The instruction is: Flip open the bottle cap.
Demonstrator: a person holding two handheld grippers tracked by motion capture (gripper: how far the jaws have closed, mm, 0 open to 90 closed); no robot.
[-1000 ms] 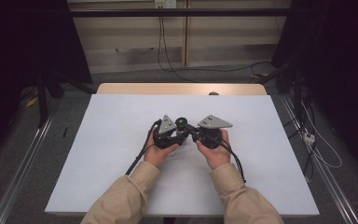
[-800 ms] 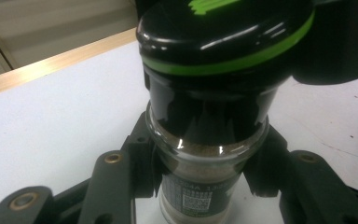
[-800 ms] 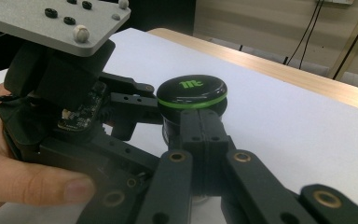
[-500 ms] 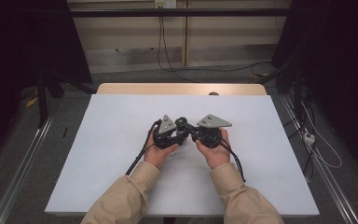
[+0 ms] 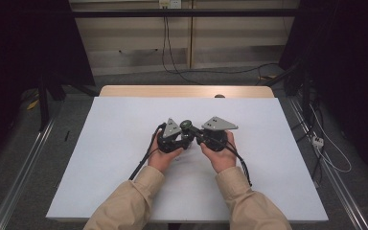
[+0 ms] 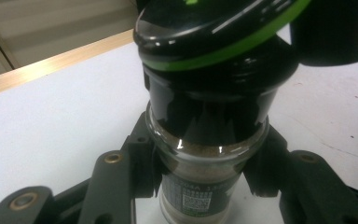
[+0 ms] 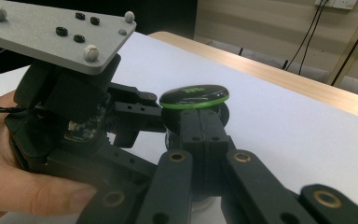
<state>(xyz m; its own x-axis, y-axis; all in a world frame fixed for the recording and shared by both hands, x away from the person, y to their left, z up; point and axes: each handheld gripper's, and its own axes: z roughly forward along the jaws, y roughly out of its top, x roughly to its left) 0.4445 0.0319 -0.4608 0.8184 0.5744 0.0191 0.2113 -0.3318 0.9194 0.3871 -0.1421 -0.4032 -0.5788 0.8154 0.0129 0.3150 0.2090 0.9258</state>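
Note:
A glass spice jar (image 6: 200, 186) with brown powder and a black cap stands on the white table (image 5: 124, 120). Its flip lid (image 7: 194, 94) is black with a green rim and looks slightly tilted in the left gripper view. My left gripper (image 6: 207, 163) is shut on the jar's glass body, one jaw on each side. My right gripper (image 7: 200, 126) is shut, its fingertips pressed together against the cap just under the lid's rim. In the high view the jar (image 5: 187, 124) sits between the left gripper (image 5: 182, 138) and the right gripper (image 5: 195, 135) at the table's middle.
The table's wooden far edge (image 5: 182, 91) lies beyond the white sheet. Cables (image 5: 143, 158) trail from both grippers toward the person. A small dark thing (image 5: 219, 96) sits at the far edge. Metal rails (image 5: 24, 167) run along the floor on both sides.

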